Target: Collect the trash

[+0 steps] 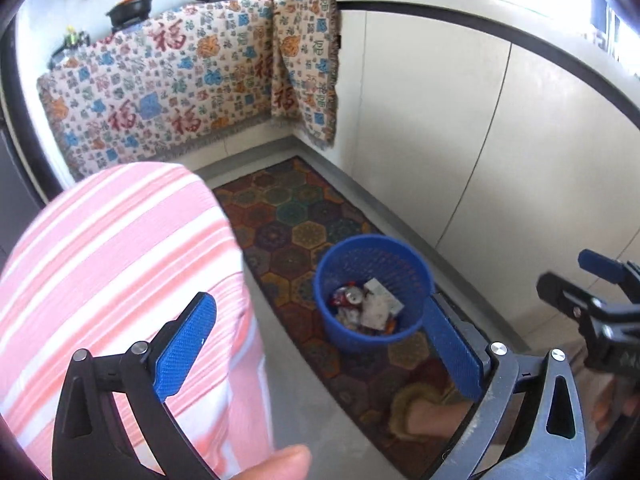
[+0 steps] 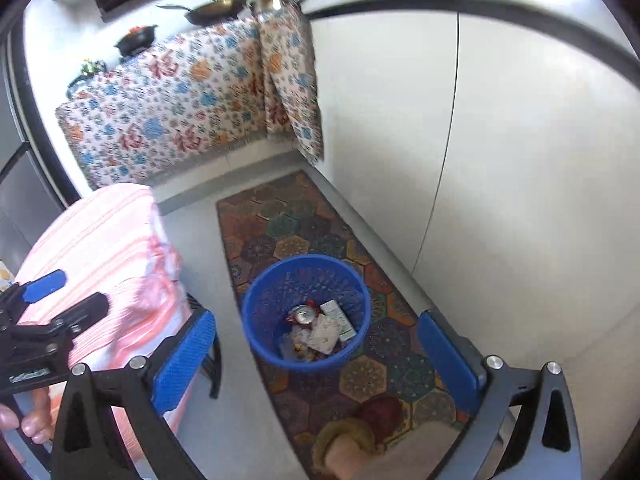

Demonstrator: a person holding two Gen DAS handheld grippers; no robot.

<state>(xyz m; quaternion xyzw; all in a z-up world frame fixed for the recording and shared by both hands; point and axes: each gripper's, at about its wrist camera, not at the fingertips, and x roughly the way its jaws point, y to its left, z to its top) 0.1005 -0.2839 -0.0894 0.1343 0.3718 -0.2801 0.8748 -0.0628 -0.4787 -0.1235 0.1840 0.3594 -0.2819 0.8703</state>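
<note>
Right wrist view shows both grippers (image 2: 316, 356) spread empty above the filled blue bin (image 2: 306, 312) on the rug's (image 2: 280, 232) near end, likely awaiting more trash.

The right claw (image 2: 316, 356) hangs above the floor with its blue pads (image 2: 182, 360) spread wide and nothing between them. Framed in that gap, a blue mesh wastebasket (image 2: 306, 312) stands upright on a hexagon-patterned rug (image 2: 288, 224). Inside it lie a drink can (image 2: 303, 314), a small carton (image 2: 338, 318) and crumpled wrappers (image 2: 320, 336). To the left, the left claw (image 2: 60, 292) reaches in front of a pink-striped cloth (image 2: 104, 240). Behind, a patterned blanket (image 2: 172, 108) drapes over the worktop edge, with a frying pan (image 2: 218, 8) and a black pot (image 2: 136, 42) on top. White cabinet doors (image 2: 480, 140) fill the right side.
</note>
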